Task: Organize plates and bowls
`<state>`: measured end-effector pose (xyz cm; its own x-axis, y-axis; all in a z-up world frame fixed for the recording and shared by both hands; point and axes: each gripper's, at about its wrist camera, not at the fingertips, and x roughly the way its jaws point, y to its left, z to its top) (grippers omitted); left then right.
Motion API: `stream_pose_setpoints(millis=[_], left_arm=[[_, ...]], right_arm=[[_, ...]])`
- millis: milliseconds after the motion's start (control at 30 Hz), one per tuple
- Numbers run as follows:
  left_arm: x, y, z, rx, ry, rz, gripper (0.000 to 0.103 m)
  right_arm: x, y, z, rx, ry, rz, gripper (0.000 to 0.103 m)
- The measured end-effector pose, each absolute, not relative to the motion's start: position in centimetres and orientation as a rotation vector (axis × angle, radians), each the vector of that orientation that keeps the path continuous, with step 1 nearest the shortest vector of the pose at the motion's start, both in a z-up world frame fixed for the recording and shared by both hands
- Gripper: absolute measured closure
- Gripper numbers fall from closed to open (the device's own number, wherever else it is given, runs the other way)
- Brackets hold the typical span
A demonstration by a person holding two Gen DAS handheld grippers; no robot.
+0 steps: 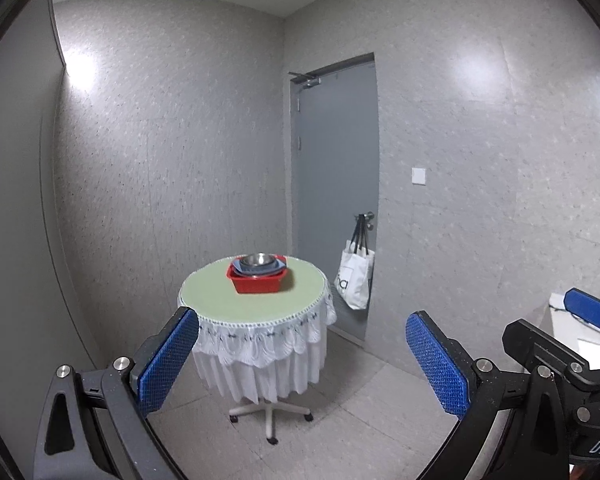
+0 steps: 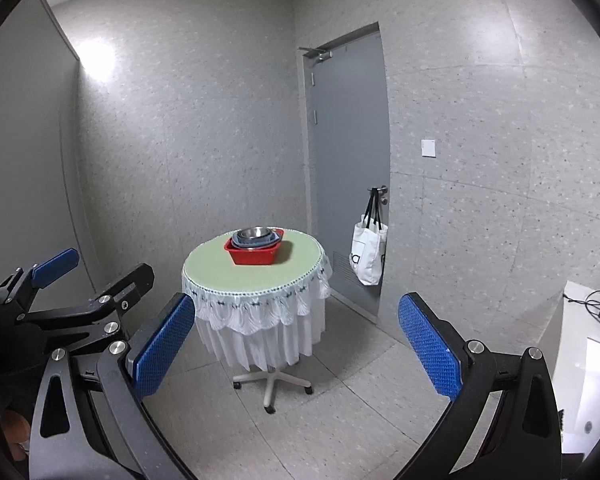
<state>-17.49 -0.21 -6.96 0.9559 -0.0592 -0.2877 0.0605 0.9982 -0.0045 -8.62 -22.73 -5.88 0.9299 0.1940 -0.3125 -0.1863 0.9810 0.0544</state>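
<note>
A red basin (image 1: 259,281) stands at the far side of a small round table (image 1: 252,300) with a green top and white lace cloth. Inside it lie blue plates (image 1: 256,269) with a steel bowl (image 1: 259,259) on top. The basin also shows in the right wrist view (image 2: 254,254), with the steel bowl (image 2: 254,233) on top. My left gripper (image 1: 302,354) is open and empty, well short of the table. My right gripper (image 2: 296,342) is open and empty, also away from the table. Each gripper shows at the edge of the other's view.
A grey door (image 1: 336,184) stands behind the table on the right, with a white tote bag (image 1: 355,278) hanging from its handle. A white counter (image 2: 588,344) with cables is at the right. The table stands on a wheeled base (image 1: 270,412) on a tiled floor.
</note>
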Motion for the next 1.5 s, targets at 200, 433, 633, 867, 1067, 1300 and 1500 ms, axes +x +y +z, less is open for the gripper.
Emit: stream_pose_setpoints(millis=[200, 433, 633, 867, 1067, 1300, 1500], left_arm=[[-21.7, -3.8, -5.0, 0.024, 0.283, -0.048, 0.000], [-25.5, -6.3, -4.2, 0.032, 0.281, -0.035, 0.000], [-25.8, -7.8, -3.6, 0.036, 0.280, -0.015, 0.000], [-26.1, -8.6, -3.5, 0.034, 0.276, -0.015, 0.000], [-25.9, -7.8, -3.6, 0.031, 0.272, -0.028, 0.000], [-25.6, -7.7, -3.8, 0.029, 0.266, -0.026, 0.000], [-25.0, -7.0, -3.9, 0.024, 0.255, -0.024, 0.000]], right_arm=[[-11.9, -25.8, -5.9, 0.049, 0.320, 0.207, 0.000], [-14.0, -27.8, -5.8, 0.066, 0.318, 0.223, 0.000], [-15.0, -28.4, -5.5, 0.074, 0.319, 0.233, 0.000], [-15.8, -28.7, -5.4, 0.079, 0.315, 0.235, 0.000], [-16.2, -28.9, -5.4, 0.081, 0.302, 0.222, 0.000], [-16.6, -28.6, -5.3, 0.082, 0.295, 0.220, 0.000], [-16.3, -28.6, -5.2, 0.075, 0.289, 0.225, 0.000]])
